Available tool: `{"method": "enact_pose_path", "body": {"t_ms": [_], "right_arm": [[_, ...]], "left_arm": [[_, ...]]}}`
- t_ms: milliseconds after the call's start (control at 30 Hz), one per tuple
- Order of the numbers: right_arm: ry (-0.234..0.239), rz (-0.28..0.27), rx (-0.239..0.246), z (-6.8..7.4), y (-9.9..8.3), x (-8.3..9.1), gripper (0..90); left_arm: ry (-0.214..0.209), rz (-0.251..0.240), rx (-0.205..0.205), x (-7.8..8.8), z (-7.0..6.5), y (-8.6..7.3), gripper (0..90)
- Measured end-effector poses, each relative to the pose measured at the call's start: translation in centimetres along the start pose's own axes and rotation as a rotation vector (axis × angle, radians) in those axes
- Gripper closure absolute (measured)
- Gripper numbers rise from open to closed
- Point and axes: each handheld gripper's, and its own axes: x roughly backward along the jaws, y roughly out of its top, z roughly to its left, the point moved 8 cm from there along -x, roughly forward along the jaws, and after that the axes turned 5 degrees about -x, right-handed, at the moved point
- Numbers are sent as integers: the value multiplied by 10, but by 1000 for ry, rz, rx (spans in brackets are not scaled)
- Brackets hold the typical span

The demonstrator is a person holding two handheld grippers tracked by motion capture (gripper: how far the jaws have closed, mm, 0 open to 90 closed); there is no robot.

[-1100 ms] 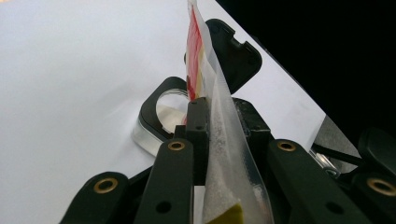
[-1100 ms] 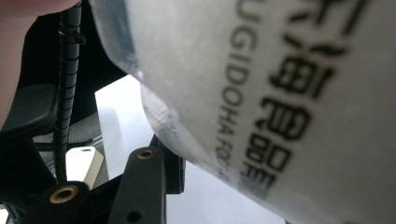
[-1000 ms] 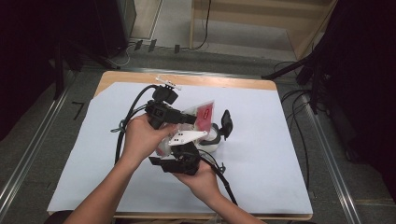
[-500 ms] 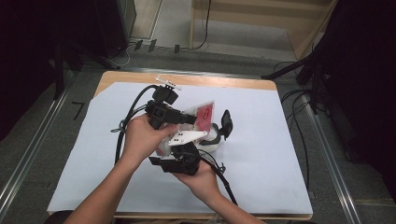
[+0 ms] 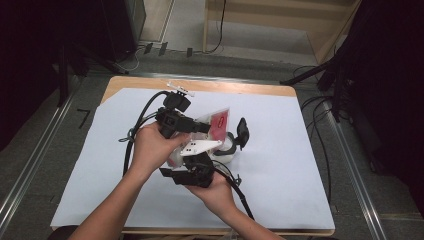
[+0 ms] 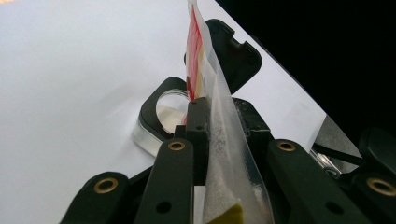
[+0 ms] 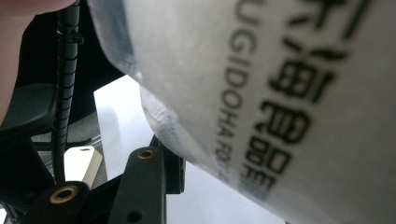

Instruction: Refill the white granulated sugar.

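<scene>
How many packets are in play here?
1: a clear packet with a red label, held upright at the table's middle, pinched in the left gripper, with a lidded container just behind it. More could be hidden under the hands.

A wooden table [image 5: 280, 91] carries the scene, and a large white sheet [image 5: 300, 170] covers nearly all of its top, leaving a bare strip of wood along the far edge and at the far left corner. Directly on the sheet, near its middle, lies a clear container [image 6: 156, 128] with a black rim, its black lid [image 6: 233, 56] swung up behind it. A black cable [image 5: 131, 150] trails across the sheet's left half.
</scene>
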Motion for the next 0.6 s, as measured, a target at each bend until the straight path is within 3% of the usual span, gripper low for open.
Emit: {"method": "enact_pose_path", "body": {"t_ms": [600], "right_arm": [[0,1,4,0,0,0,632]], "left_arm": [[2,1,-6,1,0,0,787]]}}
